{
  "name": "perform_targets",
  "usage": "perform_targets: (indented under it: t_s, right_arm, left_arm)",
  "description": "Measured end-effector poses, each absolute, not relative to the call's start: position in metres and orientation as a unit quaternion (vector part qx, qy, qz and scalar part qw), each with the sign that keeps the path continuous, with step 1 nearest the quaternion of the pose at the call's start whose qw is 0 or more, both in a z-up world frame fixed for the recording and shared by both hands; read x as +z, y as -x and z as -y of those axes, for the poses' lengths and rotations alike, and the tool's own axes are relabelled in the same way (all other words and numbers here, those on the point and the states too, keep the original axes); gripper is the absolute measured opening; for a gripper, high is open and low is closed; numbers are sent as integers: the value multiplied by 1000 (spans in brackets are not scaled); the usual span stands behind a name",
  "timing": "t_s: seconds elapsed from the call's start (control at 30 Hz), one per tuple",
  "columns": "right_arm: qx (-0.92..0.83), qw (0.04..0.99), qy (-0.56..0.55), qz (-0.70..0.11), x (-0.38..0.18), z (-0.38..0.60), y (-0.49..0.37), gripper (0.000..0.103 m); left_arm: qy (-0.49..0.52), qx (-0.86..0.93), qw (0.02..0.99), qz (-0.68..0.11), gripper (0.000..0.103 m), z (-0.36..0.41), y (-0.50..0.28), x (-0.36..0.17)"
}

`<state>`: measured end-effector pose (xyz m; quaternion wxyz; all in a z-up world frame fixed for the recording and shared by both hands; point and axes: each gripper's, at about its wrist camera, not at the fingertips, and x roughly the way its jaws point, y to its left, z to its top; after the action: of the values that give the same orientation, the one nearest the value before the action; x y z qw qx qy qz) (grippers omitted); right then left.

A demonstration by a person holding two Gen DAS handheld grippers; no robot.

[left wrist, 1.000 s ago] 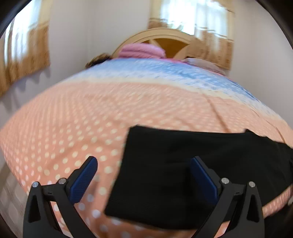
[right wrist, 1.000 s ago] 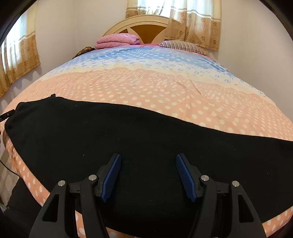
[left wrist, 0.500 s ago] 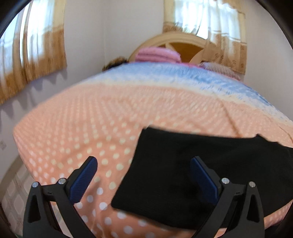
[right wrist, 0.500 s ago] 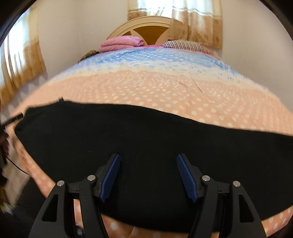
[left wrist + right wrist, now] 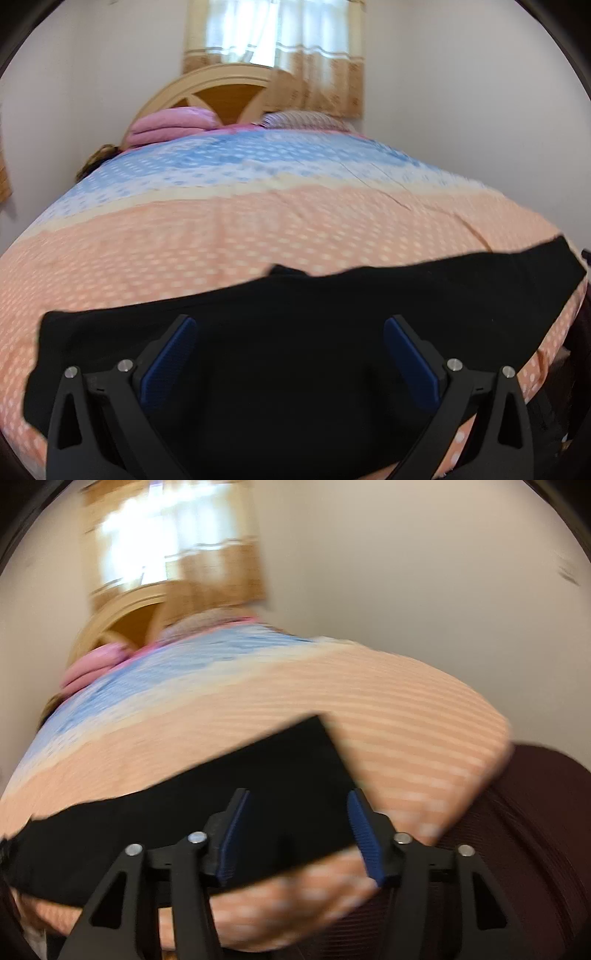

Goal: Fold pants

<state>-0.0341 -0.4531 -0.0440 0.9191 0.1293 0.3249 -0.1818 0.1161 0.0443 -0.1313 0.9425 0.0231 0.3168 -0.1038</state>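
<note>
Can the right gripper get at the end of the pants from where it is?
Probably yes. The right gripper is open with the pants end between its fingers, and nothing lies in between on the bed. Blur hides the height.

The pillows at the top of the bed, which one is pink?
The pink pillow is the puffy plain one on the left by the headboard. The other pillow, to its right, is striped and paler, not pink.
</note>
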Motion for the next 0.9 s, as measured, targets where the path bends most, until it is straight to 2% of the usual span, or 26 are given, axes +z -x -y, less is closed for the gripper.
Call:
perform_targets:
  t_s: [0.17, 0.23, 0.27, 0.3, 0.33, 0.57, 0.7, 0.9]
  right_arm:
    - [-191, 898, -154, -364, -68, 477, 33, 49]
    - [-202, 900, -130, -363, -71, 473, 33, 38]
    - [-203, 900, -117, -366, -71, 471, 33, 36]
    - [-195, 902, -115, -368, -70, 470, 34, 26]
    - [-185, 902, -116, -372, -71, 468, 35, 21]
    - [-186, 906, -87, -370, -71, 468, 39, 22]
    - [-176, 910, -98, -362, -66, 473, 34, 40]
    - [-166, 920, -84, -346, -52, 469, 26, 41]
  left_arm:
    - [-40, -100, 927, -359, 103, -27, -129, -150]
    - [-32, -99, 929, -355, 103, -31, -129, -152]
    - [-31, -99, 929, -356, 103, -31, -128, -151]
    - [-33, -98, 929, -356, 103, -31, -127, -150]
    - [-34, -97, 929, -356, 103, -28, -127, -151]
    - [-28, -90, 930, -356, 103, -25, -129, -154]
    - [-28, -87, 929, -360, 103, -26, -128, -152]
    - [-19, -62, 936, -346, 103, -51, -120, -144]
